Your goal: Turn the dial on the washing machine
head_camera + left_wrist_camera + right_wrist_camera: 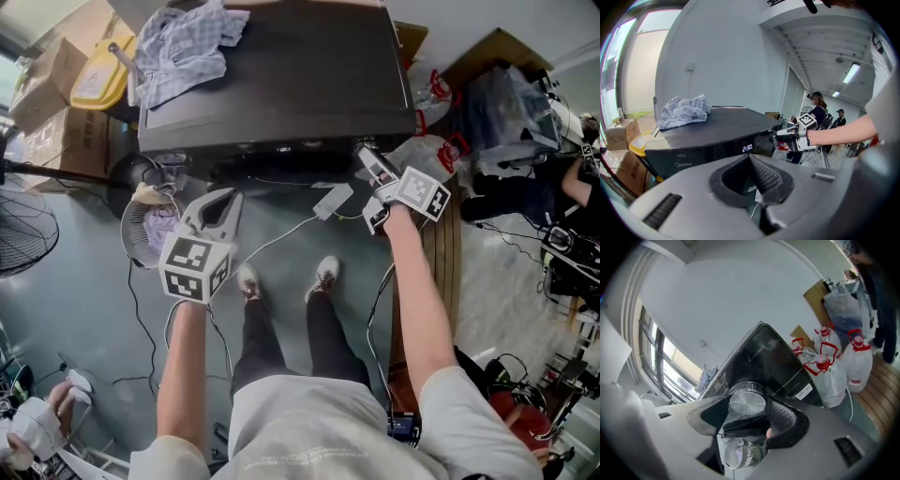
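Between right gripper [746, 405] jaws: dial [747, 401], gripped on both sides.

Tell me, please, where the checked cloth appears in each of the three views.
Head view: checked cloth at upper left, on the washing machine.
Left gripper view: cloth left of centre, on the machine's top.
Right gripper view: cloth small, left of centre.
Shared landmark: the dark washing machine.
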Demonstrator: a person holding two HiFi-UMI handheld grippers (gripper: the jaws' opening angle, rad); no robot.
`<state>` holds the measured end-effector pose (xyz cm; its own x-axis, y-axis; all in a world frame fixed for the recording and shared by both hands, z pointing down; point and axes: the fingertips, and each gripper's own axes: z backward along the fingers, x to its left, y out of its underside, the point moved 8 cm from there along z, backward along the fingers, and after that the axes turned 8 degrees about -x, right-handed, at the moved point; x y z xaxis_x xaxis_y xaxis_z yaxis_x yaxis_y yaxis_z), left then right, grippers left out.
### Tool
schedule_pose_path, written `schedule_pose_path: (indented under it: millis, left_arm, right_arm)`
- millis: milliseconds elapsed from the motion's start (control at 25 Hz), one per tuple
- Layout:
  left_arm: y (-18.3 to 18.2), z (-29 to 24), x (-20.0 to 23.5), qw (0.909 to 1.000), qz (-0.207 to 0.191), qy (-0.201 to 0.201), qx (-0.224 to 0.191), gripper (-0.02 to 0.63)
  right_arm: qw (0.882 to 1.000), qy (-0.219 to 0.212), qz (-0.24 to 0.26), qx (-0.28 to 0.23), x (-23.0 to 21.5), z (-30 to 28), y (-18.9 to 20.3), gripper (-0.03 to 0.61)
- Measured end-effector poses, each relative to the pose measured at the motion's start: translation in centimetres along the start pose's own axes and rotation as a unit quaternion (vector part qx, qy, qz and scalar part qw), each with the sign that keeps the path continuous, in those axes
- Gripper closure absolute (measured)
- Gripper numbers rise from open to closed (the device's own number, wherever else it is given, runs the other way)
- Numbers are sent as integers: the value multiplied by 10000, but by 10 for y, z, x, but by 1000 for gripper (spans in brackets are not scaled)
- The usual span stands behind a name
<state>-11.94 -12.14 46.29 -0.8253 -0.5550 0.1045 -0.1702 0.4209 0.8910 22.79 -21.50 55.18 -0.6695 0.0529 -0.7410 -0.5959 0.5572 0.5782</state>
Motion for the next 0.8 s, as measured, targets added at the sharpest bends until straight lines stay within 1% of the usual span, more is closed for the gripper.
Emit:
schedule_pose_path:
  millis: [40,120,280,400,440,600,800]
  left_arm:
    - [0,0,-1,10000,-4,4,5,598]
    - [0,1,-1,10000,-15,4,15,598]
    - [-2,5,1,10000,-34,-11,5,598]
    - [-3,8,2,10000,-41,-13,-15,598]
    - [-3,9,1,10000,-41,-10,-20,597]
    - [-2,10,0,10000,-41,14,-14,597]
    - [3,10,-1,10000,-31,39,17,598]
  right_arm:
    - [9999,-19,-102,-20,-1,0,0,310]
    - [9999,-9,-149,-66,-1,1,1,309]
    - [9999,83,-109,-103,0,1,3,308]
    - [9998,166,45,-100,1,3,3,308]
    - [9998,180,-3,-115,2,3,3,310]
    - [9967,48,-774,-244,-5,3,4,316]
    - [9908,-5,-1339,-209,-12,2,6,322]
